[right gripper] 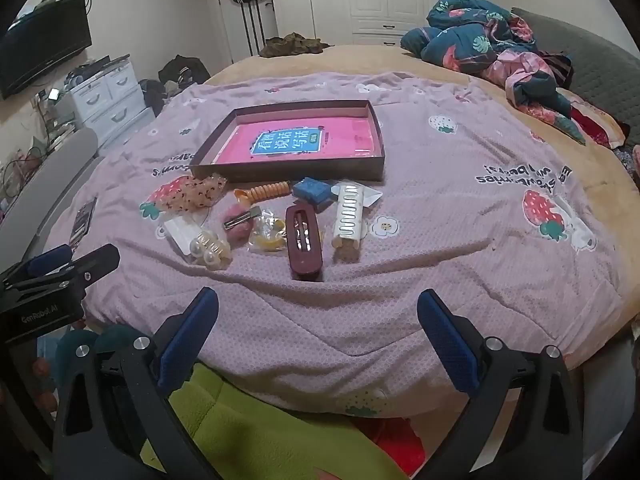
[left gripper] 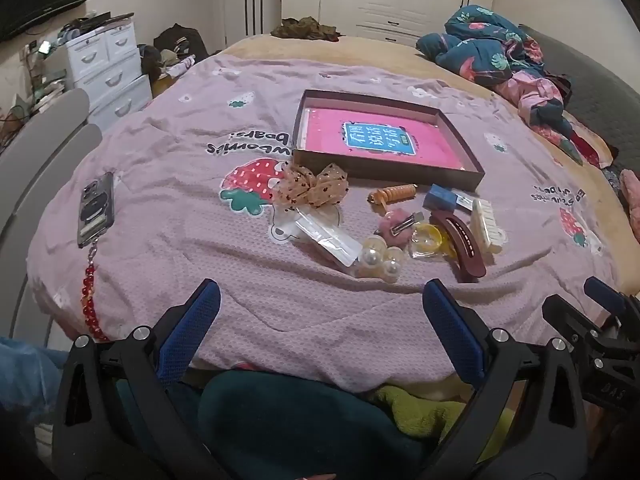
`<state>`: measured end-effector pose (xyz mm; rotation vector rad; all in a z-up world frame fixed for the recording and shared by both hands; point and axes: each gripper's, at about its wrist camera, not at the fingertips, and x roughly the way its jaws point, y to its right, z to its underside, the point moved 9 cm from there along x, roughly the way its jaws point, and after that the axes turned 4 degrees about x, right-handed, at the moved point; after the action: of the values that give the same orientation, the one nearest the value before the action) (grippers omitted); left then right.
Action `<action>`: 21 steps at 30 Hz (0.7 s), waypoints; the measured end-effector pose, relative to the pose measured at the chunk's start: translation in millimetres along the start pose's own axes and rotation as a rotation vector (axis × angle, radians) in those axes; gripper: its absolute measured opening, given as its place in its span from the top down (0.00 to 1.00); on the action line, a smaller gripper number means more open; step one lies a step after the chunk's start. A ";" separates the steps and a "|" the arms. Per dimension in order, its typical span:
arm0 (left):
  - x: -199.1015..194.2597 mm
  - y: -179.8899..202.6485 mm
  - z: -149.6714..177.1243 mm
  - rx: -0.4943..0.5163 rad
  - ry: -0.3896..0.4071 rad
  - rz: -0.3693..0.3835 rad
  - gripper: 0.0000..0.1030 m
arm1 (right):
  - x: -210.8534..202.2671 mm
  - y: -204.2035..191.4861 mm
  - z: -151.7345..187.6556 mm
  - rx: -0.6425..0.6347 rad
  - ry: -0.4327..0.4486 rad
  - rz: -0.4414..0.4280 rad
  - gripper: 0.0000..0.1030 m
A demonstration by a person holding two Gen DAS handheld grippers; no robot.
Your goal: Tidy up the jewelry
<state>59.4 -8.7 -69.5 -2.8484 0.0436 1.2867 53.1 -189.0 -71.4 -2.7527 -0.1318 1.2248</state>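
A shallow brown box with a pink sheet inside lies on the pink quilt. In front of it lie hair accessories: a dotted bow, an orange spiral tie, a blue box, a cream claw clip, a maroon clip, a pearl clip, a pink pompom clip and a yellow ring in plastic. My left gripper and right gripper are open and empty, near the bed's front edge.
A phone with a red bead strap lies on the quilt at left. Crumpled bedding is piled at the far right. White drawers stand left of the bed. Green and teal fabric lies below the grippers.
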 end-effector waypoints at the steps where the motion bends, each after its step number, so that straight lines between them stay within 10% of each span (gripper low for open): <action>1: -0.1 1.0 -0.1 0.003 0.000 -0.001 0.08 | -0.3 0.4 0.0 0.000 0.000 0.000 0.04; 21: -3.2 -1.6 -0.7 0.006 0.009 0.003 0.08 | -1.9 -6.1 1.4 -0.008 0.016 0.004 0.04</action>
<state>57.8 -7.0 -66.7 -2.8505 0.0521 1.2724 50.6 -183.1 -70.1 -2.7701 -0.1296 1.2062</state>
